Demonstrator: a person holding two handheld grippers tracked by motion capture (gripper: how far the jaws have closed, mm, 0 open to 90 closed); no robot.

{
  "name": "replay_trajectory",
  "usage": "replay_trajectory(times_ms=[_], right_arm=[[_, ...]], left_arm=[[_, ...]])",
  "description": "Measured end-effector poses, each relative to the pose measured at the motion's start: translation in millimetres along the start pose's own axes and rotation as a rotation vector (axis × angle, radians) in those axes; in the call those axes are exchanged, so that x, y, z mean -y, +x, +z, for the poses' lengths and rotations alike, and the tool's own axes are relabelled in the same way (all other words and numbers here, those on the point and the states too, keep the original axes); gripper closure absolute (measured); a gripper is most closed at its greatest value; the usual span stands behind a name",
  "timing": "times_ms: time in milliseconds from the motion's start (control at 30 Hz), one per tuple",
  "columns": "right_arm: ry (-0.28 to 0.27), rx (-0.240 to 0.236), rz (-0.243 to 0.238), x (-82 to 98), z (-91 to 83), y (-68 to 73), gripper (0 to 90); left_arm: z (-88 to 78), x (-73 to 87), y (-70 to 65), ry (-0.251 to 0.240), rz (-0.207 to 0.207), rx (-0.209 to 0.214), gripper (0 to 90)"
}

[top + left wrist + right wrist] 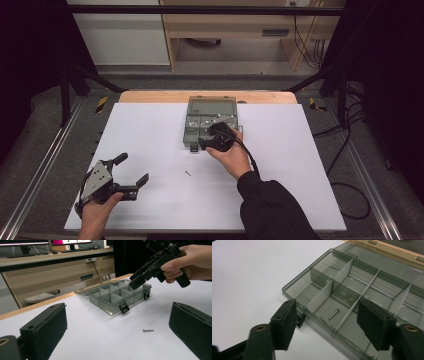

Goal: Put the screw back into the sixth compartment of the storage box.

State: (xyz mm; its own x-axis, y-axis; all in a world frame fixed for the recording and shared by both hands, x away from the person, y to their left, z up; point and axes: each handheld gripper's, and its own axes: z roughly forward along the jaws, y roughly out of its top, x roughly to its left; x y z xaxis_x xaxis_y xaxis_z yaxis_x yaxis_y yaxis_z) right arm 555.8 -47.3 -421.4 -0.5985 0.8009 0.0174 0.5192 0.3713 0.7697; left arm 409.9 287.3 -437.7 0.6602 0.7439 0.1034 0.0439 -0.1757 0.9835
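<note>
Two screws (330, 317) are seen lying in a front compartment of the clear box (294, 282), beneath the spread, empty right gripper (329, 325). One more screw (188, 173) is left on the white table (150, 130), near the spread left gripper (134, 171). Being light, stiff and slippery, it is probably best pinched across the shank.

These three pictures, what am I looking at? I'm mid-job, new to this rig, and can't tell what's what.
A person holds a two-jaw tool in each hand. The high view looks down on the white table; the other two views look along each tool's own jaws. The right gripper hangs open over the clear compartment box, where two screws lie in one compartment below its jaws. The left gripper rests open near the table's front, holding nothing. One loose screw lies on the table between the box and the person.
</note>
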Motion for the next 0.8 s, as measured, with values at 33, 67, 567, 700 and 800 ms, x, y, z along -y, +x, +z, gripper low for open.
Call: replay_trajectory(times_ms=[33, 67, 567, 700, 800], right_arm=[[0.009, 0.005, -0.013, 0.9, -1.5, 1.2, 26.2], [0.019, 0.004, -0.021, 1.4, -2.7, 2.5, 23.6], [0.176, -0.037, -0.064, 16.6, -16.4, 24.9, 9.2], [0.198, -0.054, -0.079, 20.7, -15.8, 29.9, 9.2], [0.208, -0.061, -0.07, 22.9, -15.3, 33.8, 9.1]], left_arm=[[0.0, 0.0, -0.1, 0.0, -0.001, 0.0, 1.5], [-0.1, 0.0, -0.1, 0.0, 0.0, 0.0, 1.5], [0.3, 0.0, -0.5, -0.005, -0.005, 0.001, 1.5], [0.1, -0.1, -0.3, -0.005, 0.0, 0.0, 1.4], [0.1, -0.2, -0.4, -0.006, -0.001, 0.0, 1.5]])
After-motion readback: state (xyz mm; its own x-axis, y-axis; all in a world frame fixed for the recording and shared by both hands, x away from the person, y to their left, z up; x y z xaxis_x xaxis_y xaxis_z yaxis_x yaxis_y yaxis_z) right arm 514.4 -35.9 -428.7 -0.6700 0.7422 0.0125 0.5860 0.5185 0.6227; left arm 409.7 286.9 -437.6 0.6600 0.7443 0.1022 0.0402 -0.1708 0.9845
